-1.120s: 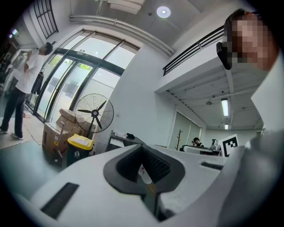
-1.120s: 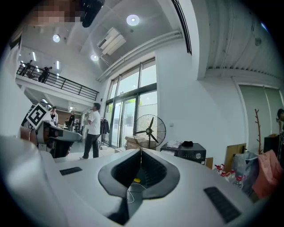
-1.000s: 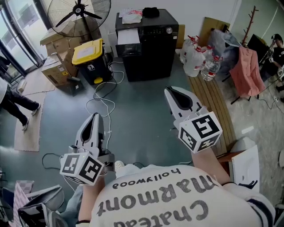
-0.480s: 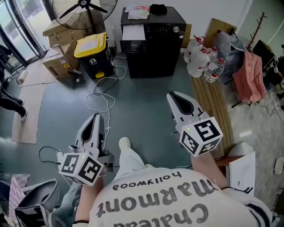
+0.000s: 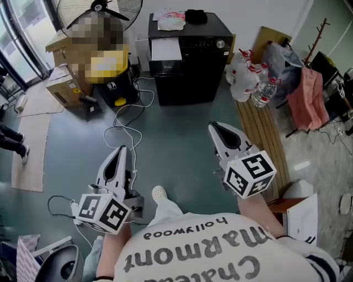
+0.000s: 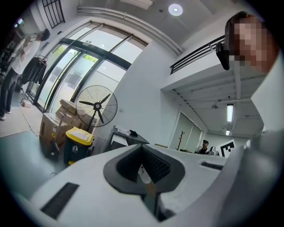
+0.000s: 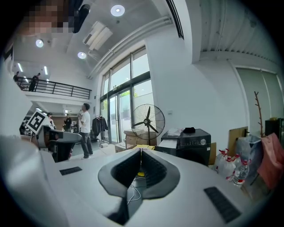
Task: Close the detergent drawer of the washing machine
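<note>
The black washing machine (image 5: 190,55) stands against the far wall, and the white detergent drawer (image 5: 165,48) juts out of its upper left front. Clothes lie on its top. Both grippers hover over the grey floor, well short of the machine, pointing toward it. My left gripper (image 5: 120,151) is shut and holds nothing. My right gripper (image 5: 216,128) is also shut and empty. The left gripper view has the machine (image 6: 126,138) small beyond the closed jaws of the left gripper (image 6: 142,147). In the right gripper view the machine (image 7: 193,144) sits right of the right gripper (image 7: 141,151).
A yellow-lidded bin (image 5: 113,77), cardboard boxes (image 5: 66,82) and a floor fan (image 5: 99,11) stand left of the machine. White cables (image 5: 127,129) trail across the floor. Water bottles (image 5: 248,77) and wooden slats (image 5: 265,137) lie on the right. A person (image 7: 85,131) stands far off.
I have stepped toward the machine, so it looks nearer and more centred. Both grippers came forward a little and sit lower in the head view. Both stay shut.
</note>
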`<state>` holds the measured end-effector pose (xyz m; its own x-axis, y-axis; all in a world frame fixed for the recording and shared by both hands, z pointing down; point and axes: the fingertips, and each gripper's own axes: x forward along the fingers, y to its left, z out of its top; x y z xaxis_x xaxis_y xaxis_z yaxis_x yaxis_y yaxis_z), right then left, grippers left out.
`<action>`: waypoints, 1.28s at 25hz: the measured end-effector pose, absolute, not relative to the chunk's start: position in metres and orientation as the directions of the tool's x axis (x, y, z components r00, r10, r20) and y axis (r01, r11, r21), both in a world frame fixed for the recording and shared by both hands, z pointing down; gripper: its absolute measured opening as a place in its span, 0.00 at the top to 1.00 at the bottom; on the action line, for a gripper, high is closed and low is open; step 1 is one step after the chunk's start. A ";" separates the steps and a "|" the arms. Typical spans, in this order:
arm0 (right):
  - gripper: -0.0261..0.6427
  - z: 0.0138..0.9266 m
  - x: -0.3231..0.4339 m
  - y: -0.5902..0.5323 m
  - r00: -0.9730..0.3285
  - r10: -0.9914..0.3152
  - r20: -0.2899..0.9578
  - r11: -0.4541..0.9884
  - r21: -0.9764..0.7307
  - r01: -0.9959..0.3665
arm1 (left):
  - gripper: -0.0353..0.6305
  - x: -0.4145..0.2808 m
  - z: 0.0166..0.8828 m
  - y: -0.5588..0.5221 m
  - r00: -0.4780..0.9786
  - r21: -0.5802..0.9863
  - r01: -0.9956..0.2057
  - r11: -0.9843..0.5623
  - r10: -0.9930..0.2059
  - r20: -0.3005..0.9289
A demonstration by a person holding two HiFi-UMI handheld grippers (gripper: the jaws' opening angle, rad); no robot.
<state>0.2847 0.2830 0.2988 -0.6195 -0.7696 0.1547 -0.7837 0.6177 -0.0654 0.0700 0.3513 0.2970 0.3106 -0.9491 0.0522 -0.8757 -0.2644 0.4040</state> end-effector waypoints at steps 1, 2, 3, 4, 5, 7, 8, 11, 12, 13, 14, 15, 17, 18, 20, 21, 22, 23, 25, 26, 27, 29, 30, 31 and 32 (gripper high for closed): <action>0.92 0.299 0.277 0.274 -0.621 -0.768 0.157 0.620 -0.064 -0.782 | 0.94 0.063 0.297 0.342 0.313 0.408 -0.873 -0.266 -0.948 0.051; 0.92 0.298 0.269 0.266 -0.623 -0.766 0.158 0.622 -0.061 -0.781 | 0.94 0.057 0.297 0.332 0.316 0.410 -0.872 -0.269 -0.948 0.049; 0.92 0.297 0.261 0.257 -0.624 -0.765 0.159 0.624 -0.055 -0.780 | 0.94 0.050 0.295 0.322 0.319 0.409 -0.871 -0.273 -0.947 0.047; 0.92 0.296 0.253 0.249 -0.624 -0.765 0.159 0.625 -0.051 -0.779 | 0.94 0.044 0.293 0.313 0.323 0.407 -0.870 -0.278 -0.945 0.043; 0.92 0.294 0.246 0.240 -0.624 -0.765 0.159 0.625 -0.047 -0.779 | 0.94 0.038 0.290 0.304 0.326 0.404 -0.870 -0.283 -0.945 0.040; 0.92 0.289 0.231 0.224 -0.623 -0.767 0.156 0.625 -0.039 -0.780 | 0.94 0.023 0.285 0.287 0.328 0.402 -0.869 -0.289 -0.944 0.029; 0.92 0.286 0.224 0.215 -0.621 -0.769 0.153 0.623 -0.035 -0.781 | 0.94 0.016 0.282 0.279 0.327 0.401 -0.869 -0.291 -0.945 0.023; 0.92 0.277 0.205 0.193 -0.614 -0.777 0.140 0.617 -0.022 -0.787 | 0.94 -0.008 0.276 0.255 0.322 0.406 -0.866 -0.293 -0.947 0.004; 0.92 0.275 0.198 0.187 -0.612 -0.779 0.136 0.615 -0.018 -0.788 | 0.94 -0.016 0.274 0.248 0.322 0.407 -0.864 -0.295 -0.947 -0.001; 0.92 0.273 0.192 0.182 -0.609 -0.782 0.132 0.613 -0.012 -0.790 | 0.94 -0.023 0.272 0.242 0.324 0.407 -0.863 -0.298 -0.946 -0.005; 0.92 0.270 0.185 0.176 -0.606 -0.785 0.128 0.610 -0.006 -0.792 | 0.94 -0.030 0.270 0.236 0.327 0.406 -0.863 -0.302 -0.945 -0.008; 0.92 0.268 0.179 0.170 -0.602 -0.789 0.123 0.606 0.000 -0.795 | 0.94 -0.037 0.268 0.230 0.329 0.402 -0.863 -0.306 -0.944 -0.011; 0.92 0.262 0.166 0.160 -0.594 -0.797 0.110 0.599 0.008 -0.801 | 0.94 -0.052 0.263 0.219 0.334 0.390 -0.866 -0.313 -0.942 -0.014; 0.92 0.261 0.160 0.155 -0.591 -0.800 0.105 0.595 0.011 -0.803 | 0.94 -0.060 0.262 0.214 0.336 0.383 -0.868 -0.316 -0.942 -0.014; 0.92 0.264 0.150 0.148 -0.586 -0.804 0.105 0.590 0.013 -0.807 | 0.94 -0.073 0.263 0.206 0.341 0.377 -0.869 -0.319 -0.940 -0.008; 0.92 0.269 0.146 0.145 -0.584 -0.804 0.116 0.589 0.013 -0.808 | 0.94 -0.078 0.267 0.203 0.343 0.379 -0.869 -0.317 -0.940 0.000; 0.92 0.276 0.142 0.143 -0.582 -0.802 0.134 0.588 0.011 -0.809 | 0.94 -0.082 0.273 0.202 0.343 0.383 -0.870 -0.312 -0.939 0.014; 0.92 0.285 0.140 0.142 -0.580 -0.799 0.158 0.588 0.010 -0.809 | 0.94 -0.086 0.281 0.201 0.341 0.387 -0.871 -0.303 -0.939 0.033; 0.92 0.304 0.136 0.139 -0.573 -0.793 0.208 0.586 0.003 -0.810 | 0.94 -0.094 0.299 0.201 0.337 0.396 -0.874 -0.283 -0.939 0.073; 0.92 0.312 0.134 0.138 -0.569 -0.790 0.228 0.583 -0.003 -0.812 | 0.94 -0.099 0.306 0.202 0.334 0.397 -0.876 -0.273 -0.938 0.091; 0.92 0.320 0.132 0.135 -0.565 -0.788 0.245 0.580 -0.010 -0.814 | 0.94 -0.105 0.313 0.203 0.328 0.394 -0.881 -0.262 -0.938 0.110; 0.92 0.331 0.128 0.130 -0.559 -0.784 0.269 0.576 -0.020 -0.817 | 0.94 -0.118 0.323 0.206 0.310 0.384 -0.892 -0.237 -0.940 0.141; 0.92 0.336 0.127 0.127 -0.557 -0.783 0.278 0.574 -0.022 -0.818 | 0.94 -0.124 0.326 0.207 0.300 0.385 -0.895 -0.225 -0.942 0.148; 0.92 0.338 0.126 0.123 -0.555 -0.782 0.285 0.573 -0.024 -0.819 | 0.94 -0.128 0.329 0.206 0.291 0.391 -0.895 -0.214 -0.945 0.149; 0.92 0.340 0.125 0.119 -0.555 -0.780 0.289 0.573 -0.026 -0.819 | 0.94 -0.131 0.332 0.204 0.284 0.402 -0.893 -0.205 -0.947 0.148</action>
